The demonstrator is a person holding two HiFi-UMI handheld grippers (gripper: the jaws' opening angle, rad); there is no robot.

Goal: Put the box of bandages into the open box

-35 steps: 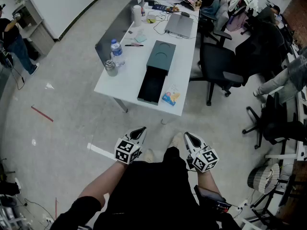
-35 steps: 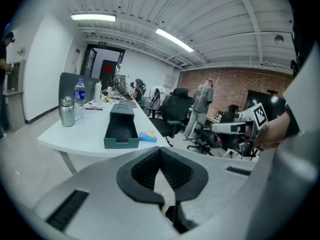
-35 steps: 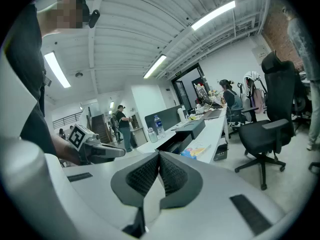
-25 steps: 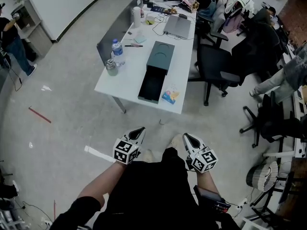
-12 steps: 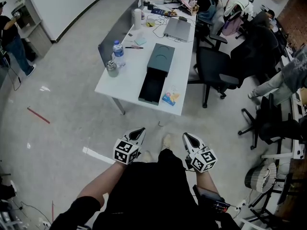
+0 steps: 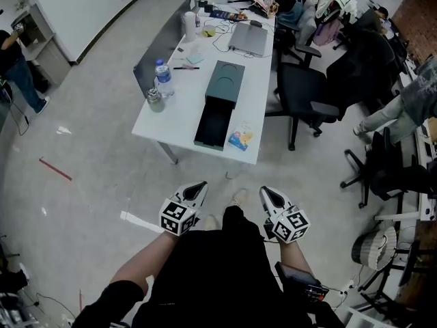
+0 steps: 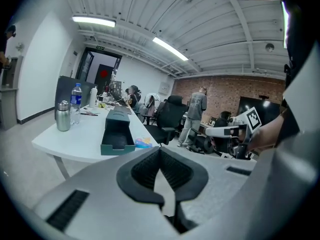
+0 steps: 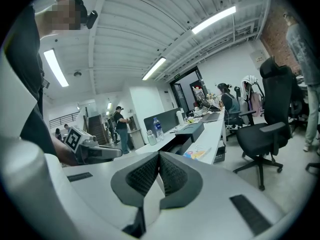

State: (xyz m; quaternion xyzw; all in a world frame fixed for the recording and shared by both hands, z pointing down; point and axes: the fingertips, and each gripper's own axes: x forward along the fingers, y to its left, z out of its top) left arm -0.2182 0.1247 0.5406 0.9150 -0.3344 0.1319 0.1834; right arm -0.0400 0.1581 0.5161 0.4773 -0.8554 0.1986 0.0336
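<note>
The small colourful box of bandages (image 6: 240, 138) lies near the front edge of a white table (image 6: 169, 118). Just left of it stands the dark open box (image 6: 214, 124), a drawer pulled out of its grey-green sleeve (image 6: 227, 80). The box of bandages (image 7: 142, 142) and the open box (image 7: 116, 136) also show in the left gripper view, and the box of bandages (image 8: 196, 153) in the right gripper view. My left gripper (image 6: 198, 186) and right gripper (image 6: 265, 193) hang close to my body over the floor, well short of the table. Both are shut and hold nothing.
On the table stand a water bottle (image 6: 162, 77), a steel flask (image 6: 153, 100), a laptop (image 6: 249, 38) and cables. Black office chairs (image 6: 307, 91) crowd the table's right side. A person (image 6: 17, 63) stands far left. Grey floor lies between me and the table.
The view has shifted slightly toward the table; the table sits a little higher in the frame. Both grippers stay shut in the same place by my body.
</note>
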